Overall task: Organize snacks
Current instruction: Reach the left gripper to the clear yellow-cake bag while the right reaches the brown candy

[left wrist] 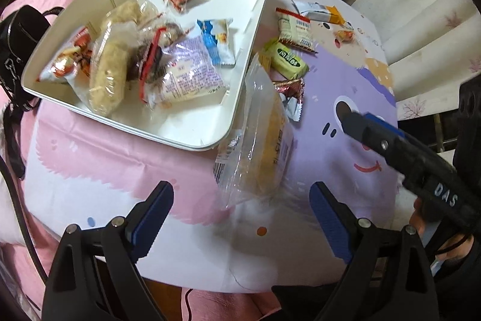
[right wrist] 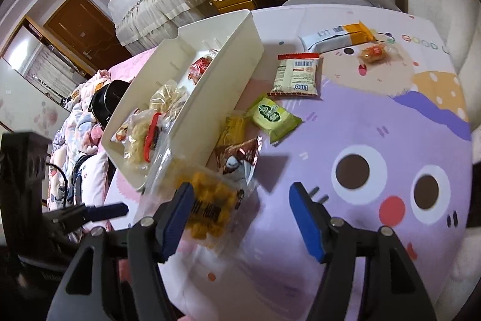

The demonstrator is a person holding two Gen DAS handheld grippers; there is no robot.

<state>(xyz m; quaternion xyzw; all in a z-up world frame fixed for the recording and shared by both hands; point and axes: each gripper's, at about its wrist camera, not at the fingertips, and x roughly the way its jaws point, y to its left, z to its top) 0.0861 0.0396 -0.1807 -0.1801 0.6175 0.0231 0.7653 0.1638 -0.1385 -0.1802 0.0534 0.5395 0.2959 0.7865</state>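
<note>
A clear bag of yellow cake (left wrist: 264, 137) stands tilted on the tablecloth against the near right corner of the white tray (left wrist: 195, 139). My left gripper (left wrist: 242, 202) hangs open just in front of the bag, not touching it. In the right wrist view the same bag (right wrist: 210, 200) sits blurred against the left finger of my right gripper (right wrist: 242, 199), whose jaws stand open and do not press it. Several wrapped snacks fill the tray (right wrist: 231, 56). A right gripper finger (left wrist: 357, 125) shows beside the bag.
Loose on the cartoon cloth lie a green packet (right wrist: 275, 118), a white and red packet (right wrist: 296, 74), a brown foil packet (right wrist: 239, 160), a white-orange bar (right wrist: 339, 36) and a small orange sweet (right wrist: 374, 53). A black bag (left wrist: 18, 32) sits left of the tray.
</note>
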